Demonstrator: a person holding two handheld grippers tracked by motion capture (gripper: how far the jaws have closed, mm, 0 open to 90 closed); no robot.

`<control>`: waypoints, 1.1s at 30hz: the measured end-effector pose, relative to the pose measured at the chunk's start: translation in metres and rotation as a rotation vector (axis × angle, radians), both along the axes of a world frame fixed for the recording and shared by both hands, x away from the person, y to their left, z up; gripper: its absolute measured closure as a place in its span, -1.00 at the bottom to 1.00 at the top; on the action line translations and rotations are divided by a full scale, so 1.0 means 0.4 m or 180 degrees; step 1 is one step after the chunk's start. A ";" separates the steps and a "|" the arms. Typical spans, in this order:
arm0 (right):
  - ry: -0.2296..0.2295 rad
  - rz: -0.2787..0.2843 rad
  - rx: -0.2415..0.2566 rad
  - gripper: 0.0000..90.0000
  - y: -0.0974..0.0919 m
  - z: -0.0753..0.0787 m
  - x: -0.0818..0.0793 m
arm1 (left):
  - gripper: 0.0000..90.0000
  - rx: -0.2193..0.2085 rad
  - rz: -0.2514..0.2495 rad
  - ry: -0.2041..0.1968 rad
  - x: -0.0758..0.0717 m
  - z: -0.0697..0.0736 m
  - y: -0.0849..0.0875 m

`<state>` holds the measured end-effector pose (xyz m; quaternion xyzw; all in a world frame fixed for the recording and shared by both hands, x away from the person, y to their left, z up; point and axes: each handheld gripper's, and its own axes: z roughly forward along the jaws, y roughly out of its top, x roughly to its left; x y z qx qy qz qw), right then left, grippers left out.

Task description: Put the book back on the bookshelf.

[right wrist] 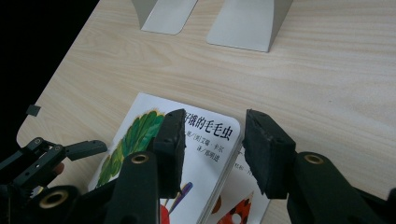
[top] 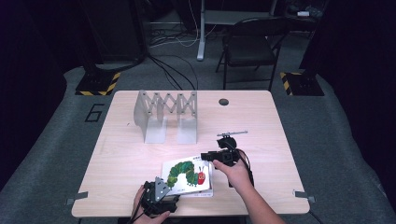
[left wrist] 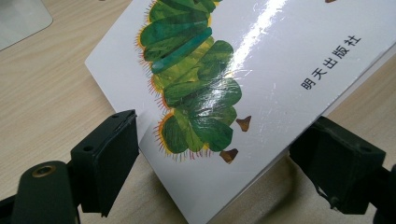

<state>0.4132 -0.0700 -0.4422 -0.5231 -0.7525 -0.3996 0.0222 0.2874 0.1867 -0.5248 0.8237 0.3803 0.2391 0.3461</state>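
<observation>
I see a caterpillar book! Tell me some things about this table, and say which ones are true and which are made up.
1. The caterpillar book lies flat with its cover facing up. True.
2. Books stand in the metal rack. False: no book stands in it; the books lie on the table nearer the person.
3. A corner of the caterpillar book sits between the jaws of the left gripper. True.
4. The caterpillar on the cover is blue. False: its body is green and its head is red.
5. A second book lies under the caterpillar book. True.
</observation>
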 end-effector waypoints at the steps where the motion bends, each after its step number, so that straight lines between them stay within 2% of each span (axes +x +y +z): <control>1: -0.0002 0.0002 -0.0004 0.30 0.001 0.000 0.000 | -0.64 -0.0004 0.0002 -0.0009 -0.001 -0.001 0.000; 6: 0.0003 -0.0006 -0.0012 0.30 0.003 0.001 -0.001 | -0.64 -0.0009 0.0015 -0.0012 -0.002 -0.001 0.000; 9: -0.0031 0.0026 -0.0031 0.30 0.002 0.000 -0.001 | -0.61 0.0052 -0.0031 -0.0105 -0.007 0.000 -0.005; 11: -0.0010 0.0002 -0.0021 0.30 0.004 0.000 -0.001 | -0.57 0.0082 -0.0095 -0.0114 -0.009 0.002 -0.005; 15: -0.0015 0.0025 0.0020 0.29 0.006 0.003 0.000 | -0.56 0.0251 -0.0130 -0.0219 -0.015 -0.005 -0.013; 18: 0.0039 0.0022 0.0048 0.28 0.004 0.002 0.004 | -0.56 0.0230 -0.0180 -0.0210 -0.015 -0.006 -0.009; 20: 0.0053 0.0018 0.0071 0.21 0.004 0.000 0.008 | -0.56 0.0198 -0.0151 -0.0241 -0.016 -0.009 -0.009; 21: 0.0016 0.0023 0.0067 0.18 0.004 -0.002 0.010 | -0.56 0.0186 -0.0184 -0.0202 -0.015 -0.007 -0.007; 24: 0.0036 0.0009 0.0040 0.11 0.004 -0.006 0.016 | -0.55 0.0171 -0.0158 -0.0234 -0.015 -0.008 -0.006; 27: 0.0029 0.0002 0.0006 0.07 0.001 -0.016 0.025 | -0.55 0.0123 -0.0195 -0.0188 -0.014 -0.006 0.000; 32: 0.0139 -0.0008 -0.0033 -0.01 -0.004 -0.038 0.039 | -0.55 0.0064 -0.0167 -0.0216 -0.013 -0.008 0.004; 33: 0.0154 -0.0007 -0.0034 -0.01 -0.005 -0.041 0.041 | -0.55 0.0065 -0.0190 -0.0186 -0.013 -0.007 0.005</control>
